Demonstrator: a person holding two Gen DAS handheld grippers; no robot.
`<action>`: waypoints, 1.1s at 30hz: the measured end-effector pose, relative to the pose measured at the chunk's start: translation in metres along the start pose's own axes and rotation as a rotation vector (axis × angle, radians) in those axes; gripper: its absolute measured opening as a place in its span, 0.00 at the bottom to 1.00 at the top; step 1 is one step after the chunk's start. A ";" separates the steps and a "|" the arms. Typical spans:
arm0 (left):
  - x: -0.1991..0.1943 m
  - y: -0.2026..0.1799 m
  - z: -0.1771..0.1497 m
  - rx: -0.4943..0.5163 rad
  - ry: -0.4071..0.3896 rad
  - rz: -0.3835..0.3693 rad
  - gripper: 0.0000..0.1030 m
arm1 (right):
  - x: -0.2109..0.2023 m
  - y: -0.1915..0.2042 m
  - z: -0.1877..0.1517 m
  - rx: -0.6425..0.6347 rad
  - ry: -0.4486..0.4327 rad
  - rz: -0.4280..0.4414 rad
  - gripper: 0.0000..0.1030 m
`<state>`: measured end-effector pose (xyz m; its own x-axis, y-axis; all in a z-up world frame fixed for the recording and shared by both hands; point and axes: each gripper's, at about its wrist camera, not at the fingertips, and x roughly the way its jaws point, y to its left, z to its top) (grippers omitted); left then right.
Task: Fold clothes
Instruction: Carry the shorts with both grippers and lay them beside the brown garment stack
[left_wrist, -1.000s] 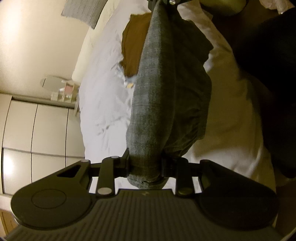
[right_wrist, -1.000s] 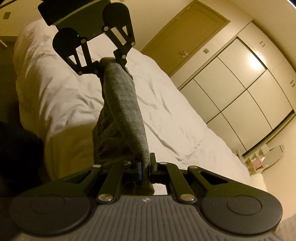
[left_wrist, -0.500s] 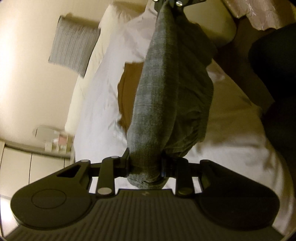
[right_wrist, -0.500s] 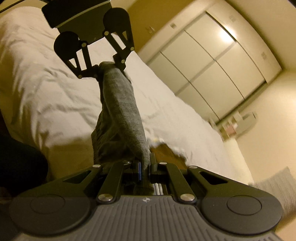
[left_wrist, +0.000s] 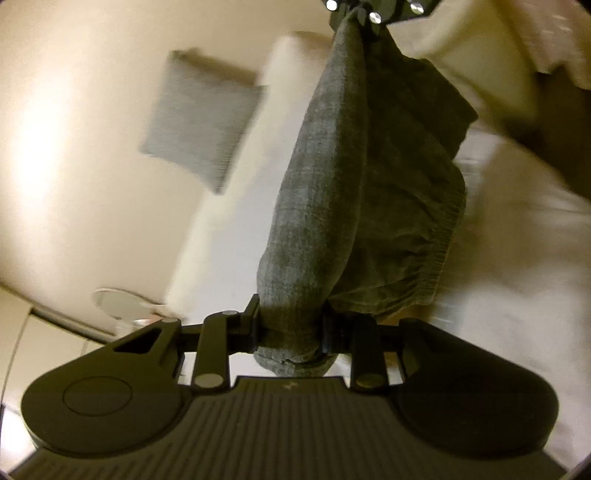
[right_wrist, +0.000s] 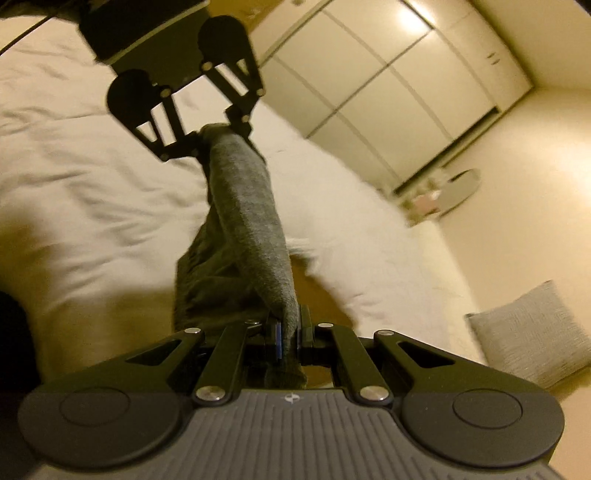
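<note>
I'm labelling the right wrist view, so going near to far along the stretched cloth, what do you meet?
right gripper clamped on the grey garment → the garment's stretched length → left gripper holding its far end → white bed → wardrobe doors.

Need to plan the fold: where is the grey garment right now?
The grey garment hangs stretched between the left gripper and right gripper, above the white bed.

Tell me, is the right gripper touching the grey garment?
Touching. The right wrist view shows the right gripper with its fingers pinched shut on one end of the grey garment, which stretches away to the left gripper.
</note>
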<state>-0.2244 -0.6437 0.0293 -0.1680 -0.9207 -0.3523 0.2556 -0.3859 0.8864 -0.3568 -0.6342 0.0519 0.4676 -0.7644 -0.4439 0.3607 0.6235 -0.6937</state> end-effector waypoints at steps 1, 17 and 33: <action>0.016 0.013 0.000 -0.009 -0.004 0.037 0.25 | 0.011 -0.016 0.004 -0.004 -0.005 -0.035 0.02; 0.175 -0.104 -0.069 -0.108 0.074 -0.092 0.30 | 0.208 0.025 -0.084 -0.091 0.142 -0.019 0.03; 0.168 -0.098 -0.074 -0.014 0.018 0.003 0.24 | 0.200 0.041 -0.090 -0.122 0.168 -0.111 0.06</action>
<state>-0.2075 -0.7651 -0.1389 -0.1497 -0.9228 -0.3549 0.2696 -0.3835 0.8833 -0.3207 -0.7762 -0.1167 0.2855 -0.8503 -0.4421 0.2977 0.5171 -0.8025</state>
